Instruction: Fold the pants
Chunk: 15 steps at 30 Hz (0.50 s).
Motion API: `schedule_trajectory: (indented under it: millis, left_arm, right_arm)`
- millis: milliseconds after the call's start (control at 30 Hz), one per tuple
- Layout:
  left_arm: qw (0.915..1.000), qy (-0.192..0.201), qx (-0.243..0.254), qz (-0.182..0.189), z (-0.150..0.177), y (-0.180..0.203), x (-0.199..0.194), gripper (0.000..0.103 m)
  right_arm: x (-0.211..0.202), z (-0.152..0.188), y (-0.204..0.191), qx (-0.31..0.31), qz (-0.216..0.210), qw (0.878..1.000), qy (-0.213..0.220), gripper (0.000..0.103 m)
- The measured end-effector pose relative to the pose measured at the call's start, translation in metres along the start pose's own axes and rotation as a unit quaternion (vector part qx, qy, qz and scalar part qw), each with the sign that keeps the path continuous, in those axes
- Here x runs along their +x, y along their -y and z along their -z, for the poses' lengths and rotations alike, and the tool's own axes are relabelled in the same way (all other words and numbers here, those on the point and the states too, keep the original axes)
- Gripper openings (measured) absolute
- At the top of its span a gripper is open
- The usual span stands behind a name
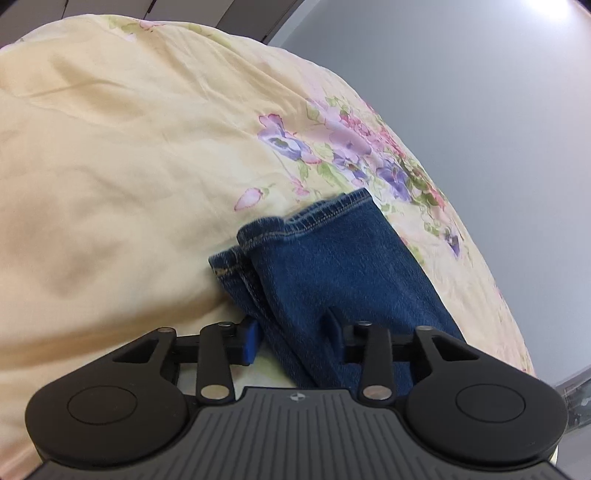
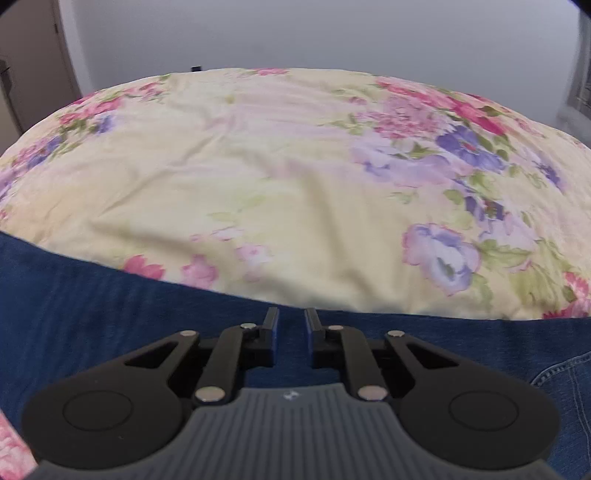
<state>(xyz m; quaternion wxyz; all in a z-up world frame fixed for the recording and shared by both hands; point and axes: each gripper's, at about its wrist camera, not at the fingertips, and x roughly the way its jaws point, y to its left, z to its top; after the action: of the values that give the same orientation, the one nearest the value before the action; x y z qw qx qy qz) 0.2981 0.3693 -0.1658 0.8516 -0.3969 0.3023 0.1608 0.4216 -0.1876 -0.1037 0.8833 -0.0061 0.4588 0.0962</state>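
Note:
Dark blue jeans lie on a pale yellow flowered bedspread. In the left wrist view the stacked leg ends [image 1: 332,258] with stitched hems point away from me. My left gripper [image 1: 293,332] is open, its fingers either side of the leg ends' near part, low over the cloth. In the right wrist view the jeans [image 2: 110,314] run as a wide band across the bottom. My right gripper [image 2: 291,332] is over that band near its far edge, with a narrow gap between its fingers and nothing gripped.
The flowered bedspread [image 1: 110,166] fills most of both views [image 2: 277,184] and bulges in soft folds. A grey wall [image 2: 314,33] stands beyond the bed's far edge. A door [image 2: 29,66] shows at the far left of the right wrist view.

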Motion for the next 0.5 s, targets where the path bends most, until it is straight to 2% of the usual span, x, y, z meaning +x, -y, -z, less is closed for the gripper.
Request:
schedule_trajectory:
  millis: [100, 233, 400, 500]
  left_arm:
    - [0.9999, 0.01, 0.009, -0.006, -0.003, 0.002, 0.0, 0.027]
    - [0.9998, 0.011, 0.014, -0.002, -0.006, 0.001, -0.002, 0.02]
    - [0.9998, 0.007, 0.012, 0.012, -0.009, -0.004, 0.001, 0.02]
    - [0.9996, 0.004, -0.004, 0.028, -0.01, -0.01, 0.005, 0.025]
  right_arm:
    - [0.004, 0.0, -0.039, -0.028, -0.038, 0.999, -0.013, 0.003]
    - [0.028, -0.006, -0.068, -0.029, -0.039, 0.999, -0.023, 0.0]
    - [0.068, -0.017, -0.07, 0.003, -0.019, 0.999, -0.033, 0.0]
    - [0.081, -0.022, -0.071, 0.01, -0.012, 0.999, -0.03, 0.0]
